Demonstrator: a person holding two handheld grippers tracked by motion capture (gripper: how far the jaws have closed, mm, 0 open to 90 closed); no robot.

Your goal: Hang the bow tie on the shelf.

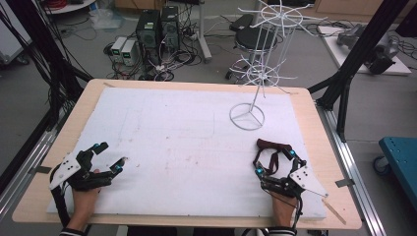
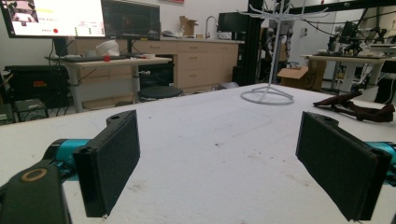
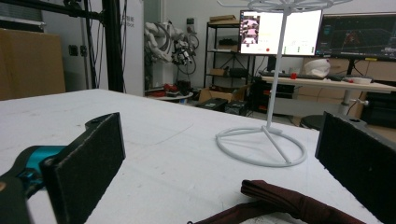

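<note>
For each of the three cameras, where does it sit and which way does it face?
High view: above the person's side, looking forward and down on the table; both hands and both tongs, left and right, show.
Left gripper view: rides the left tongs, facing the rack and strap.
Right gripper view: rides the right tongs, strap between the open jaws.
All share rack and strap.
</note>
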